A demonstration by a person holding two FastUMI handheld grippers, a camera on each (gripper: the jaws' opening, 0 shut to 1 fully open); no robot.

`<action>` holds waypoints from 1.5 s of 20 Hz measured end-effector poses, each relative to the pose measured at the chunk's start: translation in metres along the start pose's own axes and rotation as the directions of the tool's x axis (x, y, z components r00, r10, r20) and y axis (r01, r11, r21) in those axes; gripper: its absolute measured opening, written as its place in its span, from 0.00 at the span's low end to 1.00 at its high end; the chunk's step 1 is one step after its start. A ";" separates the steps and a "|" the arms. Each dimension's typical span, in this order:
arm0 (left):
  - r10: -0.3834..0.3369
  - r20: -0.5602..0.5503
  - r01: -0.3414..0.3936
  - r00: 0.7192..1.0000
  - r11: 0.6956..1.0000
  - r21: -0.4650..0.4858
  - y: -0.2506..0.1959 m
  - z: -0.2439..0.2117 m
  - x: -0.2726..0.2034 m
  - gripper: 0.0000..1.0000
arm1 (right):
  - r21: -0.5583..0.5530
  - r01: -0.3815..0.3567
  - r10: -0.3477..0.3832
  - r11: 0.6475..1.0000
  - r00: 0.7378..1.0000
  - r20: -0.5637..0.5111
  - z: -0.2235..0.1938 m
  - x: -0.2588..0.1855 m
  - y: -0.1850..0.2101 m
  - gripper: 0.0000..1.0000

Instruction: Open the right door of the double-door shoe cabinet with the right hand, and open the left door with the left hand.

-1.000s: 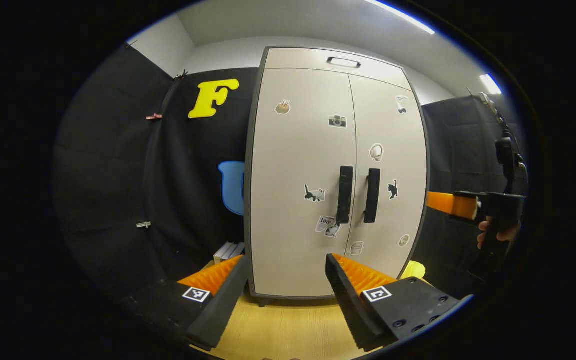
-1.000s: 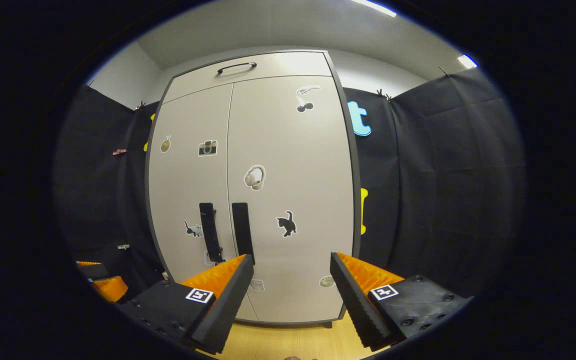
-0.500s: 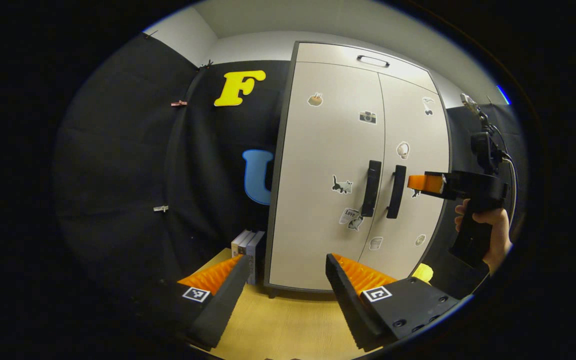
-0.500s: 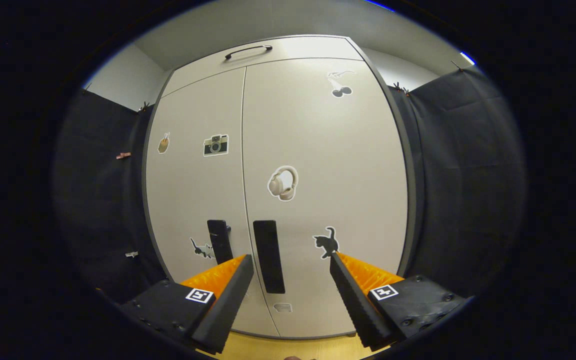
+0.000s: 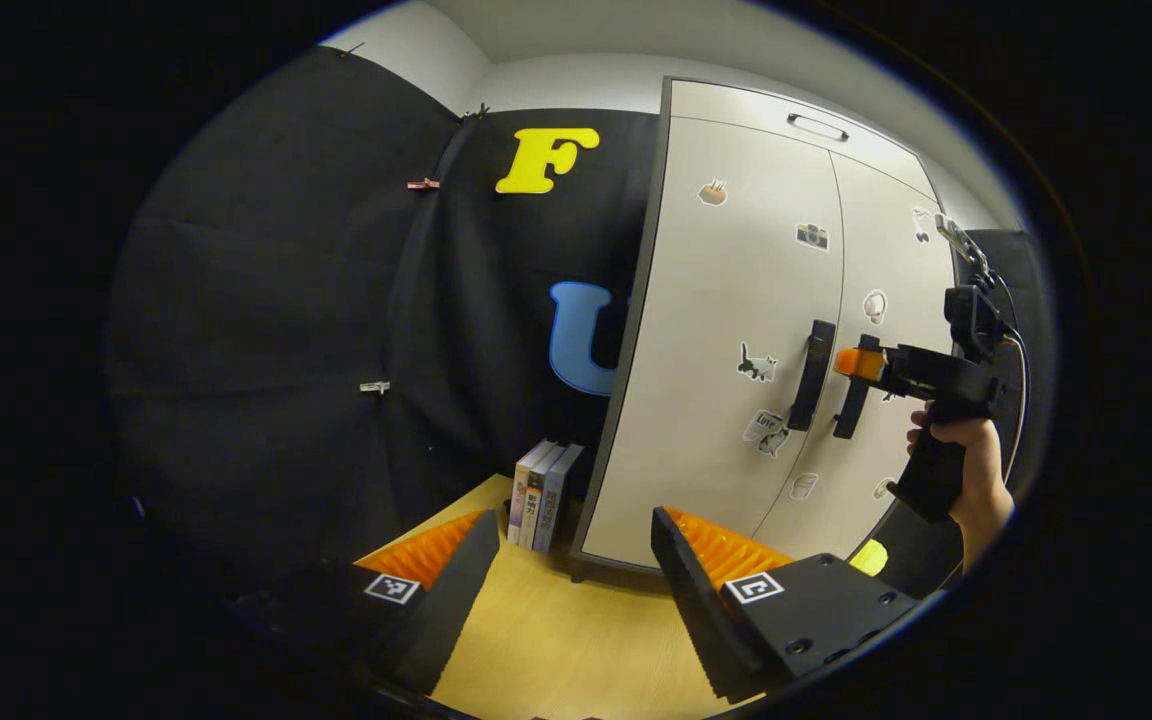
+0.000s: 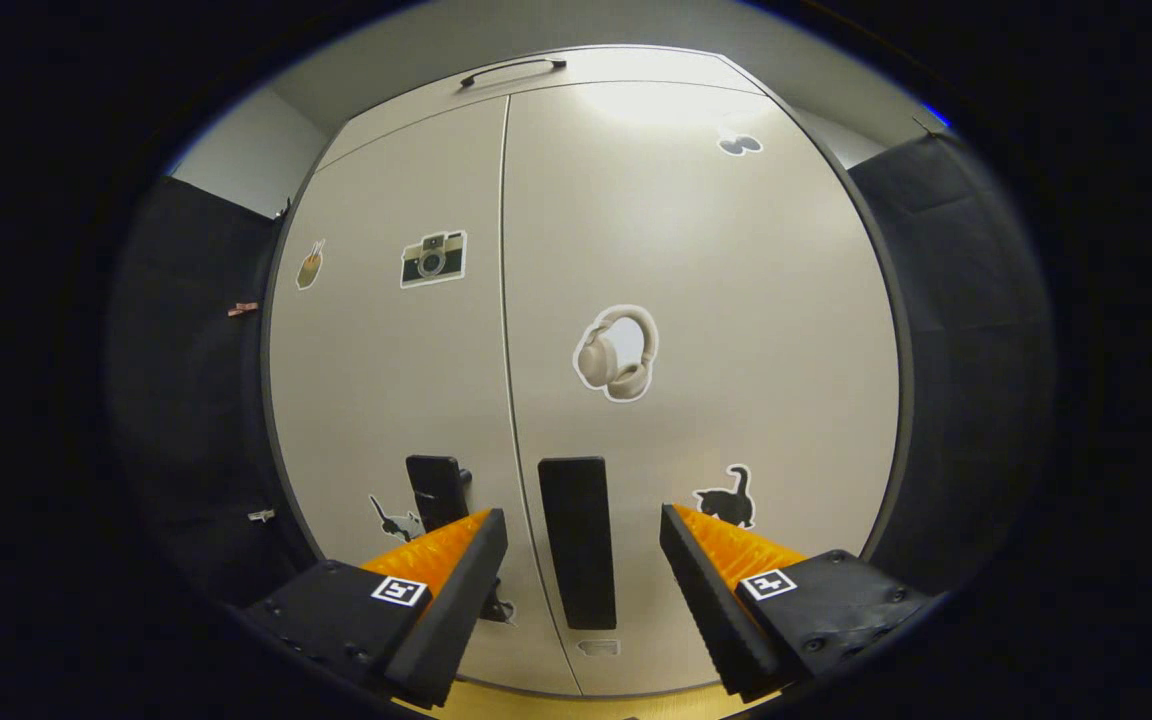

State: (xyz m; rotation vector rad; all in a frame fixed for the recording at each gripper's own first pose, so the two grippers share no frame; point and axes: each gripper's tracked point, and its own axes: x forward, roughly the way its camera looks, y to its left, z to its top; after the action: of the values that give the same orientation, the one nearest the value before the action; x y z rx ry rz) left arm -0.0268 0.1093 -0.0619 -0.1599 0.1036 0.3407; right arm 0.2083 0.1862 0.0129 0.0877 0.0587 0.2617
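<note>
Risk sits mainly with the right gripper [image 6: 584,535], whose ribbed fingers stand spread wide with the right door's handle [image 6: 578,540] framed between them, not yet touching it as far as the right gripper view tells. The left door's handle [image 6: 436,490] stands just beside it across the narrow seam, so a closing finger, I judge, could wedge against that neighbour or pinch both bars at once. A grip taken too shallow on the flat, smooth black bar might slip off once the pull begins.

The shoe cabinet [image 5: 736,330] stands upright on a pale wooden floor [image 5: 556,650], both doors shut. The doors are matte beige panels in a dark grey frame, dotted with stickers: a camera, headphones and cats among them. The handles are upright rectangular black bars at mid-height, either side of the seam.

The left gripper [image 5: 571,570] hangs well back and off to the cabinet's left side, fingers apart and holding nothing. Its fingers are black wedges with orange saw-toothed pads [image 5: 721,550]. A few books [image 5: 541,495] stand against the cabinet's side, where a careless approach could knock them.
</note>
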 end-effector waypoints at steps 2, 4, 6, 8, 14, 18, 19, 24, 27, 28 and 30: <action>0.015 0.000 -0.015 1.000 1.000 0.006 0.006 0.000 -0.001 0.95 | 0.005 0.007 -0.007 1.000 1.000 -0.016 -0.006 0.005 -0.002 0.98; 0.024 -0.005 -0.024 1.000 1.000 0.008 0.010 -0.002 -0.003 0.95 | 0.017 0.018 -0.018 1.000 0.999 -0.034 -0.012 0.010 -0.005 0.88; 0.029 -0.014 -0.029 0.999 1.000 0.005 0.013 -0.005 -0.004 0.95 | 0.031 0.025 -0.023 0.999 0.998 -0.060 -0.019 0.012 -0.007 0.77; 0.033 -0.025 -0.033 0.999 0.999 0.007 0.015 -0.009 -0.006 0.95 | 0.029 0.033 -0.031 0.999 0.996 -0.079 -0.025 0.014 -0.009 0.72; 0.054 -0.061 -0.053 0.997 0.998 0.024 0.027 -0.023 -0.016 0.95 | -0.030 0.014 -0.018 0.999 0.990 -0.138 -0.044 0.014 -0.002 0.47; 0.067 -0.077 -0.066 0.995 0.998 0.021 0.032 -0.033 -0.026 0.95 | -0.009 0.027 -0.029 1.000 0.986 -0.163 -0.052 0.008 -0.011 0.48; 0.068 -0.086 -0.067 0.994 0.998 0.018 0.034 -0.038 -0.029 0.95 | 0.017 0.029 -0.025 0.999 0.985 -0.169 -0.052 0.009 -0.010 0.50; 0.074 -0.101 -0.072 0.992 0.997 0.022 0.038 -0.043 -0.038 0.95 | -0.043 0.046 -0.051 0.998 0.991 -0.123 -0.037 0.016 -0.004 0.49; 0.083 -0.088 -0.081 0.993 0.996 0.025 0.040 -0.039 -0.041 0.95 | -0.023 0.036 -0.038 0.999 0.991 -0.127 -0.036 0.015 -0.004 0.34; 0.082 -0.084 -0.081 0.993 0.996 0.023 0.040 -0.037 -0.043 0.95 | -0.028 0.013 -0.017 1.000 0.991 -0.135 -0.037 0.014 -0.003 0.28; 0.078 -0.085 -0.077 0.993 0.997 0.022 0.039 -0.038 -0.047 0.95 | -0.029 -0.022 0.018 0.999 0.990 -0.140 -0.037 0.013 -0.002 0.21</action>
State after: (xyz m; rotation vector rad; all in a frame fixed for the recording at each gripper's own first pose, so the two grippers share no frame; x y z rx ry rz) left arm -0.0873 0.1240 -0.0989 -0.1526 0.1980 0.4102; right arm 0.2185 0.1906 -0.0248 0.0396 0.1932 0.2887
